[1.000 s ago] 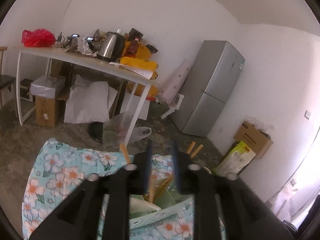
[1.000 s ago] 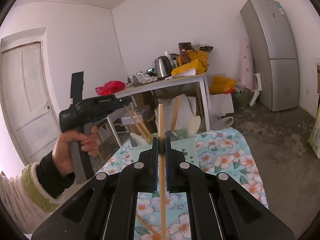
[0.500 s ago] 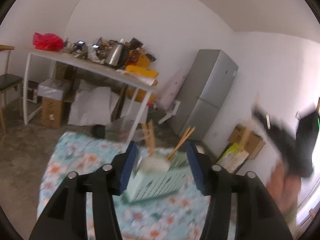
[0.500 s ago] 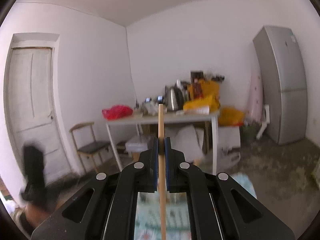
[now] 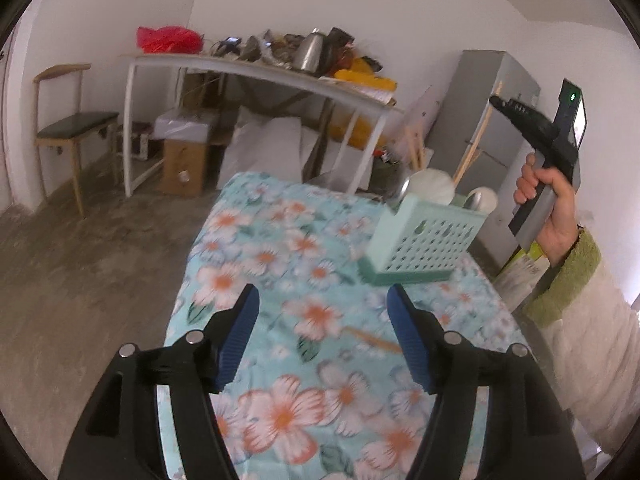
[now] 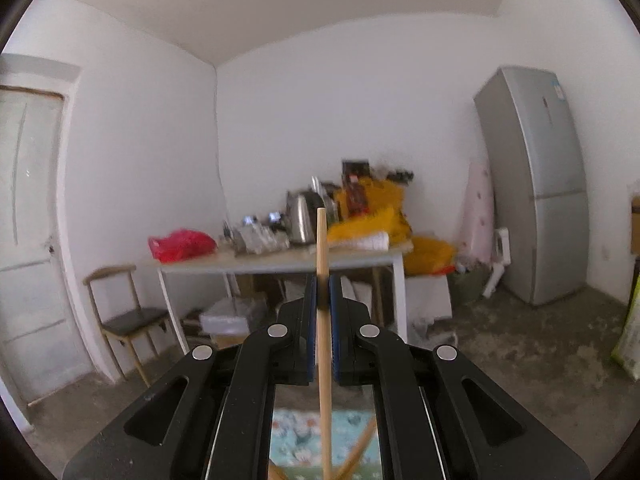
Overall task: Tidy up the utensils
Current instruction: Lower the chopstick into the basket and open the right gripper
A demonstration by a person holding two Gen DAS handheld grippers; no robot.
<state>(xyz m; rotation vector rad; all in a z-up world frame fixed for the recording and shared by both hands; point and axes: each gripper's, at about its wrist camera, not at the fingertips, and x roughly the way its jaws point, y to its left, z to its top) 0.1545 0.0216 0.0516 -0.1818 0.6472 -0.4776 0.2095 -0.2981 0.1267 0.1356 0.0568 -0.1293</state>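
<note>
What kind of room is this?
Probably a plain kitchen or storeroom in a home: a tall grey fridge stands against the wall, a kettle sits on a cluttered white table, and the floor is bare concrete.

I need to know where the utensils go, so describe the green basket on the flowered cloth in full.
The green basket is a pale mint plastic caddy, box-shaped, its side wall pierced with rows of small holes above a darker green base rim. It stands upright on the flowered cloth, toward the far right. Wooden chopsticks lean out of its top beside pale spoon heads; the inside is not visible. Neither gripper touches it. The picture is slightly blurred.
</note>
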